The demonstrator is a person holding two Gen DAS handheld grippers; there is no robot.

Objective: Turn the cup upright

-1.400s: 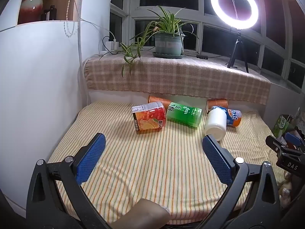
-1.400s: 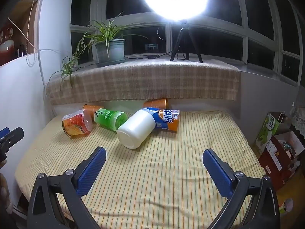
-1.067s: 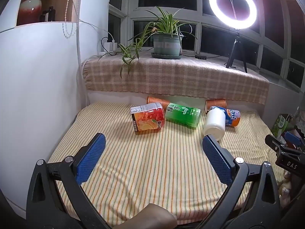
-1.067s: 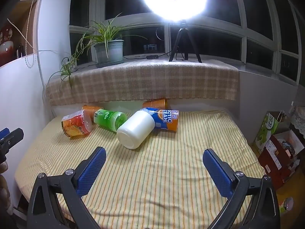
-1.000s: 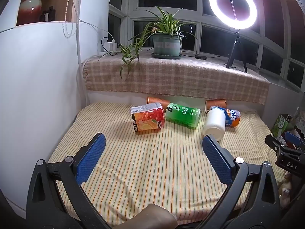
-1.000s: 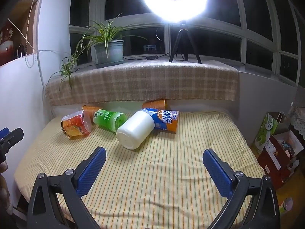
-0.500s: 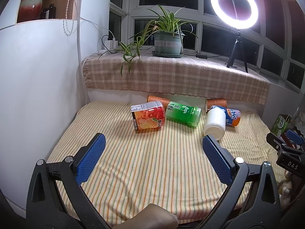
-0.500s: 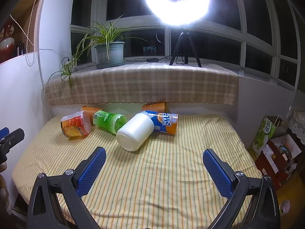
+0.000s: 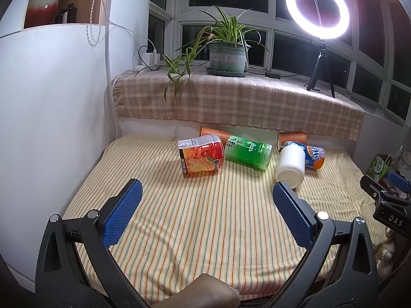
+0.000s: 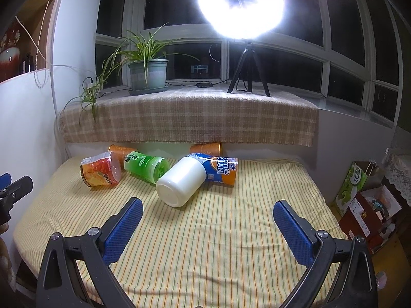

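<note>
Six cups lie on their sides along the rear of the bed (image 10: 205, 243). The white cup (image 10: 181, 184) lies foremost, touching the blue-labelled cup (image 10: 221, 170) behind it.

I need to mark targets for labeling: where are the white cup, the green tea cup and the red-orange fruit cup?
white cup (image 10: 179, 183), right wrist view, on its side wall near the closed base.
green tea cup (image 9: 246, 151), left wrist view, mid-label.
red-orange fruit cup (image 9: 201, 157), left wrist view, on the printed side.

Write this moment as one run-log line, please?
left gripper: open, empty | right gripper: open, empty | white cup: on its side on striped cloth | flip: not begun
</note>
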